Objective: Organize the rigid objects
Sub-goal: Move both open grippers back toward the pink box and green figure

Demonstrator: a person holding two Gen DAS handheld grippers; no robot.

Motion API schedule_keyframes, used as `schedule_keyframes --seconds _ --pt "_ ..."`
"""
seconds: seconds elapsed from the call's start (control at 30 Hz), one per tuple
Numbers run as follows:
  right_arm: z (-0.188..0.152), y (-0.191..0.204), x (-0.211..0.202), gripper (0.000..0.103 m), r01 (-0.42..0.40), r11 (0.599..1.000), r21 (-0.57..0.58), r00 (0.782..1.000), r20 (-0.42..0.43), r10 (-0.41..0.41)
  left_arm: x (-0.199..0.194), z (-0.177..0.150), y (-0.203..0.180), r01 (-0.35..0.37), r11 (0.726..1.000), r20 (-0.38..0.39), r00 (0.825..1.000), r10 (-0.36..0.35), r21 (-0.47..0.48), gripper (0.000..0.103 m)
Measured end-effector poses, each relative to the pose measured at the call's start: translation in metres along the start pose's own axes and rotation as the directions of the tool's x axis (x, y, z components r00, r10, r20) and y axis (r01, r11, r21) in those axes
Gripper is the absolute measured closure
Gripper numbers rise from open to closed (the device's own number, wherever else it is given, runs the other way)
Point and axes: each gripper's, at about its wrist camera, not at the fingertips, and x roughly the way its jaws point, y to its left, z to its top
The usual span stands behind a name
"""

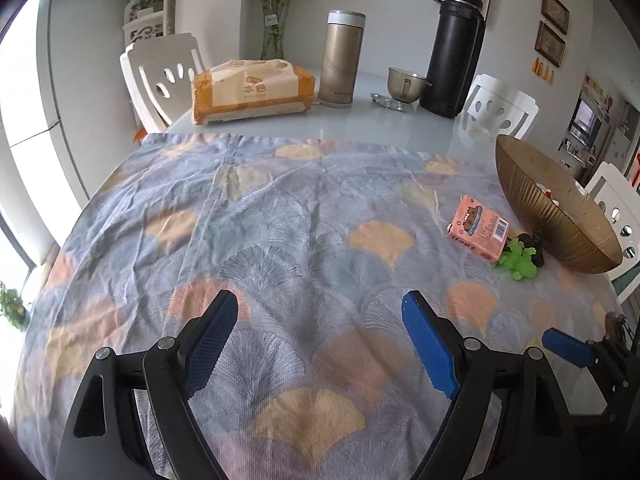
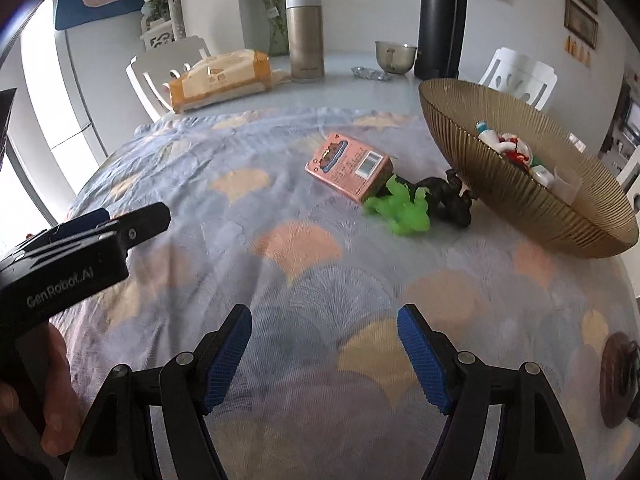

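The left tool (image 1: 320, 320) hangs over the near part of the desk (image 1: 360, 120), which is covered with a cloth (image 1: 280, 220) printed with grey, orange and yellow fan leaves. Its two blue fingers (image 1: 216, 336) stand wide apart and nothing is between them. The right tool (image 2: 324, 332) is just beside it on the right; its blue fingers (image 2: 420, 356) are also apart, with only cloth under them. In the right wrist view the left tool appears at the left edge as a black body, with a hand (image 2: 52, 392) of the person around its handle.

The things to organize lie at the far right of the cloth. A pink box (image 2: 348, 166) with a cartoon picture lies flat. Just beside its right end is a green toy (image 2: 400, 208), which seems to touch the box, and next to it lies a black toy (image 2: 444, 196). The black toy reaches to the foot of a gold ribbed bowl (image 2: 520, 200). The bowl is tilted and already holds several small figures (image 2: 512, 148) in white and red; I cannot tell exactly what they are.

On the bare far part of the desk stand a pack of tissues (image 1: 252, 88), a gold thermos (image 1: 340, 60), a small glass cup (image 1: 404, 84) and a tall black flask (image 1: 456, 48). White chairs (image 1: 160, 76) stand around the desk.
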Motion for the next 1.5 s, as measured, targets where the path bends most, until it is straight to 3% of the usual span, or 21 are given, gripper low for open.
schedule_keyframes --seconds 0.2,0.3,0.63,1.17,1.3,1.4,1.5 --pt "-0.006 0.014 -0.006 0.028 -0.031 0.998 -0.062 1.000 0.003 0.031 0.002 -0.001 -0.009 -0.040 0.998 0.000 0.999 0.040 0.046 0.020" --pt "-0.007 0.018 -0.010 0.019 -0.028 0.996 -0.082 0.999 0.018 0.029 0.003 -0.001 -0.014 -0.066 0.995 0.005 0.998 0.066 0.077 0.020" --pt "-0.008 0.016 -0.011 0.019 -0.093 0.994 -0.057 0.996 -0.002 0.093 0.005 -0.001 -0.017 -0.081 0.992 -0.008 0.997 0.083 0.093 0.020" --pt "-0.005 0.008 0.006 0.018 -0.010 0.999 -0.030 0.999 -0.042 0.009 0.006 -0.002 -0.021 -0.066 0.991 -0.015 0.998 0.068 0.113 0.020" --pt "-0.002 -0.006 0.003 0.018 -0.026 0.999 0.027 0.999 -0.019 0.026 0.006 -0.003 -0.024 -0.073 0.989 -0.013 0.997 0.075 0.128 0.020" --pt "0.000 -0.031 -0.001 0.018 -0.031 0.989 0.147 0.999 0.011 0.030 0.007 -0.004 -0.026 -0.068 0.988 -0.022 0.997 0.072 0.136 0.020" --pt "-0.001 -0.056 -0.007 0.018 0.037 0.967 0.252 0.998 0.044 -0.050 0.015 -0.003 -0.027 -0.045 0.988 -0.072 0.996 0.056 0.149 0.020"
